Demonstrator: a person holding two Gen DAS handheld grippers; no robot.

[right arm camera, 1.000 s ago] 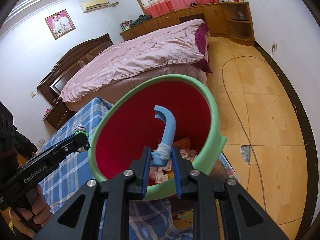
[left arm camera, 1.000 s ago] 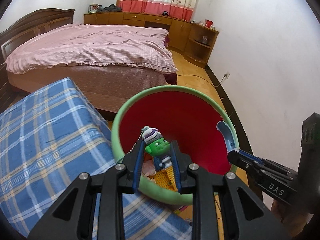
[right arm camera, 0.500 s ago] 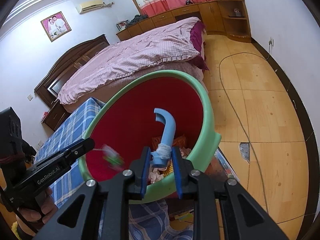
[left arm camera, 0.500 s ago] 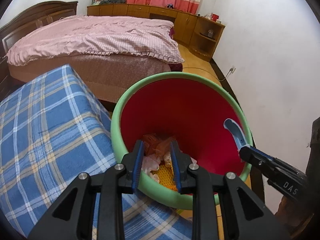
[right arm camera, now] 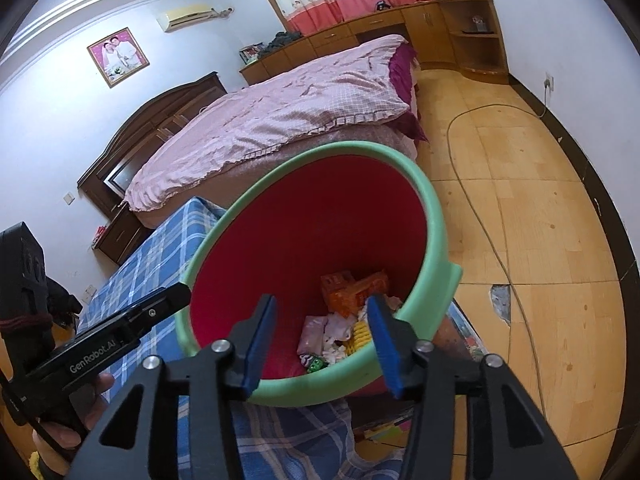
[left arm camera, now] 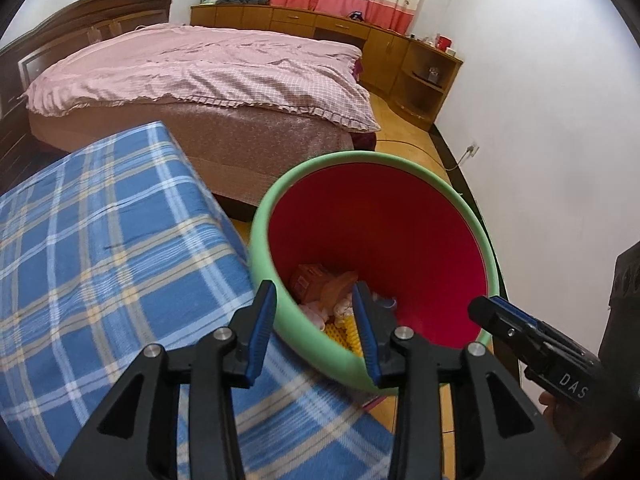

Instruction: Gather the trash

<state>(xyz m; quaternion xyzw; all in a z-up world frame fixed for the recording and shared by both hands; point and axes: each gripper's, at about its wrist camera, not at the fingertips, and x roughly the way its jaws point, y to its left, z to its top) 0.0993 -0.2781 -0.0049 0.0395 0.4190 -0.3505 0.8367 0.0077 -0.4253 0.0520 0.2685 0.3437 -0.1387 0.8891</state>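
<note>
A bin with a green rim (left arm camera: pixel 262 240) and a red inside stands tilted beside the blue checked cloth. My left gripper (left arm camera: pixel 314 300) hangs over its near rim, jaws opening, nothing between the pads. In the right wrist view my right gripper (right arm camera: pixel 322 300) hovers over the same bin (right arm camera: pixel 434 236), jaws opening and empty too. On the bottom lie orange packets (right arm camera: pixel 346 290), pale wrappers (right arm camera: pixel 320 330), a yellow piece (right arm camera: pixel 360 334) and a green-faced toy figure (right arm camera: pixel 314 364). Each gripper shows in the other's view: the right one (left arm camera: pixel 486 310), the left one (right arm camera: pixel 178 294).
The blue checked cloth (left arm camera: pixel 100 260) covers a raised surface left of the bin. A bed with a pink cover (left arm camera: pixel 200 72) lies behind it, with wooden cabinets (left arm camera: pixel 320 28) at the far wall. To the right is wooden floor (right arm camera: pixel 528 208) with a cable (right arm camera: pixel 478 216) across it.
The green-faced toy left my left gripper and fell into the bin. The blue hook is gone from my right gripper. Both pairs of jaws have spread wider.
</note>
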